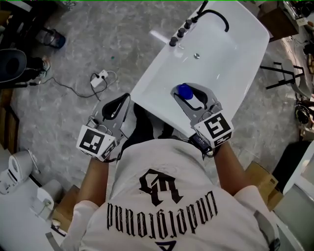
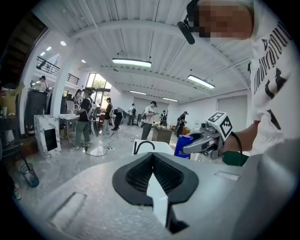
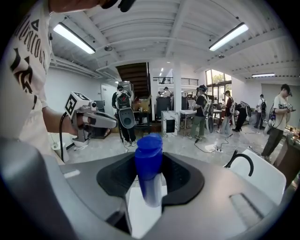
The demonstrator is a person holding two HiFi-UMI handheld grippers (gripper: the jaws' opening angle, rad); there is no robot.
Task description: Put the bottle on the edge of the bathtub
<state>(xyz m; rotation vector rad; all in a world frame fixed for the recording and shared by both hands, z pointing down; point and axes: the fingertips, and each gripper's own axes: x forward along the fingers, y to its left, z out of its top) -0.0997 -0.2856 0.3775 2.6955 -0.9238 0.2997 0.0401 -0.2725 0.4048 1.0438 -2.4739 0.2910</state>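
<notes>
A bottle [image 1: 186, 91] with a blue cap and a pale body stands upright between the jaws of my right gripper [image 1: 190, 95], which is shut on it. It hangs over the near end of the white bathtub [image 1: 147, 90], just inside the near rim. In the right gripper view the bottle [image 3: 149, 168] fills the gap between the black pads. My left gripper [image 1: 121, 102] is held over the floor just left of the tub, its pad tips touching with nothing between them. From the left gripper view the right gripper [image 2: 199, 142] and the bottle [image 2: 182, 145] appear side-on.
A black faucet [image 1: 216, 14] and knobs sit at the tub's far end. A power strip with a cable [image 1: 99, 78] lies on the marble floor to the left. Cardboard boxes [image 1: 261, 180] are at my right, white appliances [image 1: 14, 171] at my left. Several people stand far off.
</notes>
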